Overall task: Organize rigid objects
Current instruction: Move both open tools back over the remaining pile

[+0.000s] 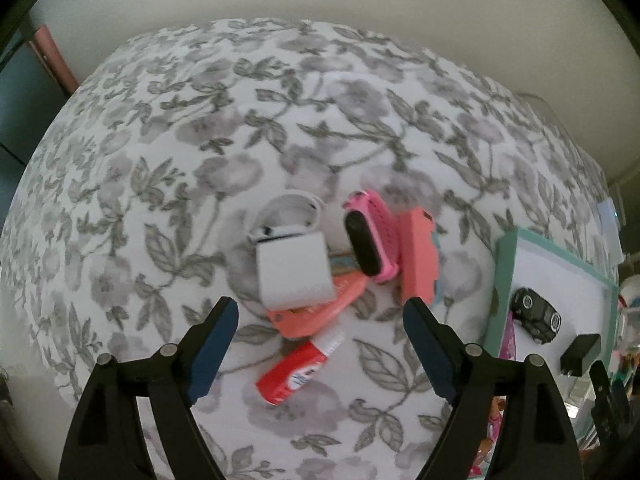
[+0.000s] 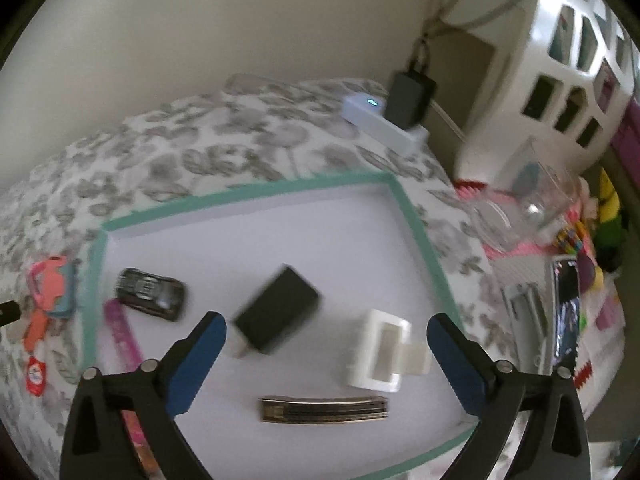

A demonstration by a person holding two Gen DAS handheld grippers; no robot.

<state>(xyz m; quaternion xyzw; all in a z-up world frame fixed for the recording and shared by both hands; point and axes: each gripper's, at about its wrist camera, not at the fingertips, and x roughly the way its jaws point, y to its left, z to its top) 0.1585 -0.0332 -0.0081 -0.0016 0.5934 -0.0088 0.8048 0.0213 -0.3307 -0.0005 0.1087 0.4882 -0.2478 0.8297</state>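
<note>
**Tray half filled, pile still waiting on bedspread**

Floral bedspread (image 1: 248,128) carries everything. Teal-rimmed tray (image 2: 416,220) sits at its right side w/ sorted items spaced apart: black charger (image 2: 276,314), toy car (image 2: 150,294), white holder (image 2: 380,356), dark hair clip (image 2: 324,410). Prob. laid flat so nothing stacks.

Unsorted pile lies near tray, outside it: white case (image 1: 294,272), pink band (image 1: 370,236), coral pieces (image 1: 416,256), red tube (image 1: 294,374).

Left gripper (image 1: 318,312) is spread wide, empty, just short of pile. Right gripper (image 2: 326,330) is spread wide, empty, over tray.

Only right view shows holder & clip; only left view shows case & band.
</note>
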